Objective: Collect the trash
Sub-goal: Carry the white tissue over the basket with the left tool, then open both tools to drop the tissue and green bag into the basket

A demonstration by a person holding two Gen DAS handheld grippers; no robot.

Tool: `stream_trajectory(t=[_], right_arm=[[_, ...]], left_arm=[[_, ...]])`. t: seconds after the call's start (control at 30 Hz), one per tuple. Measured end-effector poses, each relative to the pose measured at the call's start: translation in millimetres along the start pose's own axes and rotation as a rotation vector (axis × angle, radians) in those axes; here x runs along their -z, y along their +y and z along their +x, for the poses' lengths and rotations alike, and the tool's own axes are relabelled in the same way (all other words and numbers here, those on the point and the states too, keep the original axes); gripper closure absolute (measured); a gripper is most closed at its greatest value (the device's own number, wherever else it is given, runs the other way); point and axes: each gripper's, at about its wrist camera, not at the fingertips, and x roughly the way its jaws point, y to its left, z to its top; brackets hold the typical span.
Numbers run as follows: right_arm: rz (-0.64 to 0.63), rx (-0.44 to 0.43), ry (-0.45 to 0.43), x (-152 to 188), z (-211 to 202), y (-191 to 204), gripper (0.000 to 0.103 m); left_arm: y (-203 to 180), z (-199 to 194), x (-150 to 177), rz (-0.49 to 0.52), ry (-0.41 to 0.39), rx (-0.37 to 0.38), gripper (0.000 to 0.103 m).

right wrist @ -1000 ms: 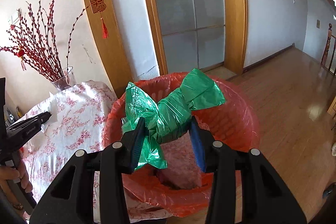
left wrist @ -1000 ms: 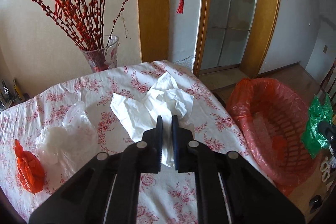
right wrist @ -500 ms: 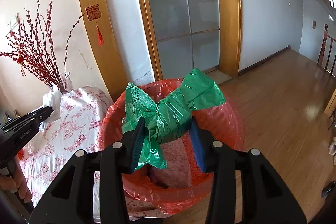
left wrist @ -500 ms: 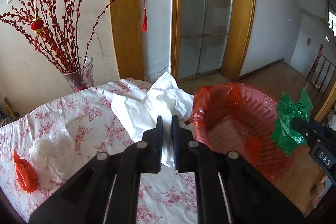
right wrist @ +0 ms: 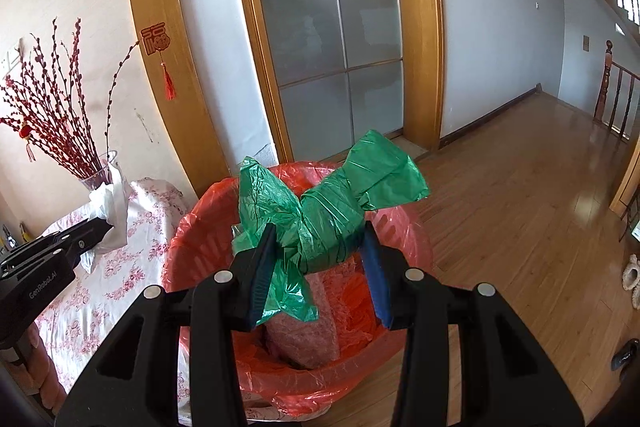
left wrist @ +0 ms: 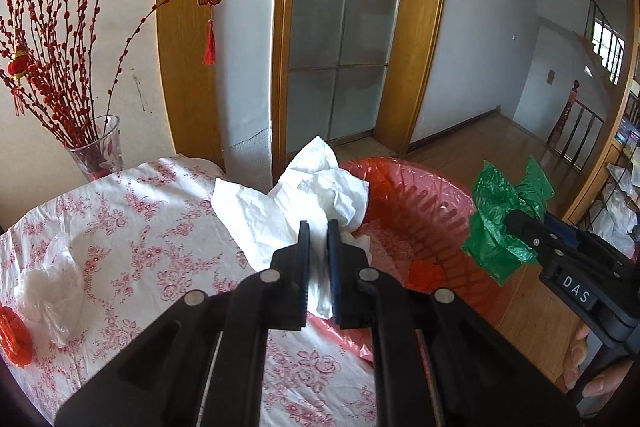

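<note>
Left hand-held gripper [left wrist: 318, 259] pinches crumpled white tissue [left wrist: 304, 199] at the red bin's [left wrist: 440, 211] rim; right hand-held gripper [right wrist: 320, 267] clamps a green bag [right wrist: 328, 219] above it. Both look light, soft; grip bunched folds.

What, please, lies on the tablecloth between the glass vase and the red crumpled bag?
A clear plastic bag, between vase and red crumpled bag, in the left wrist view.

Frosted glass door [right wrist: 332, 39], wooden floor [right wrist: 520, 195]
</note>
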Motion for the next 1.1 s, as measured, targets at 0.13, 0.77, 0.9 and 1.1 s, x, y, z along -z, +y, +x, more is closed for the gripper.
stream_trajectory(t=[0.13,0.77,0.9,1.1], right_arm=[[0.005,0.008,-0.001,-4,4,-5,0.060],[0.047,-0.020,0.015,-14,22,-22,0.060],[0.050,-0.032,0.019,-14,24,-25,0.058],[0.066,-0.049,0.027,-16,25,-27,0.046]], left_arm=[[-10,8,-1,0.010,0.007,0.028,0.093],[-34,52,0,0.023,0.065,0.114,0.091],[-36,59,1,0.020,0.076,0.127,0.086],[-34,63,6,0.019,0.089,0.113,0.071]])
